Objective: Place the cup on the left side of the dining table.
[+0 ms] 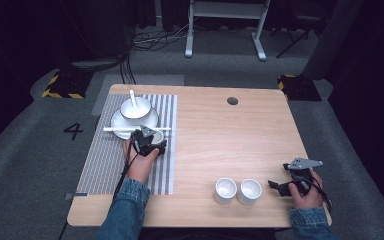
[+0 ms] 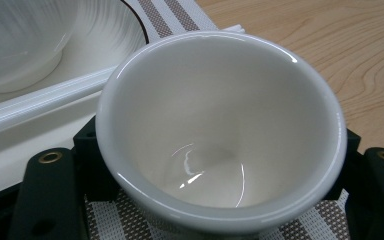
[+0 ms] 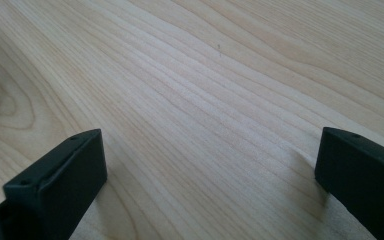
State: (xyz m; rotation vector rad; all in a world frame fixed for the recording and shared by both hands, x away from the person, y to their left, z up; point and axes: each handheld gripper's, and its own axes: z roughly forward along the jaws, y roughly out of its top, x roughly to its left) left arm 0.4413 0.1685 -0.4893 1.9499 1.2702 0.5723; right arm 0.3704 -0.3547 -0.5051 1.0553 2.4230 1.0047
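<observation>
Resting on pale wood table (image 1: 220, 135), right tool (image 3: 210, 175) spread; left tool (image 2: 215, 200) pinching cup (image 2: 220, 125).

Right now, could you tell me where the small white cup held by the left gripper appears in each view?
High view: cup left of centre, at the left gripper, just below the plate.
Left gripper view: cup central, between the jaws.
Right gripper view: not in it.
Shared landmark: striped placemat.
</observation>
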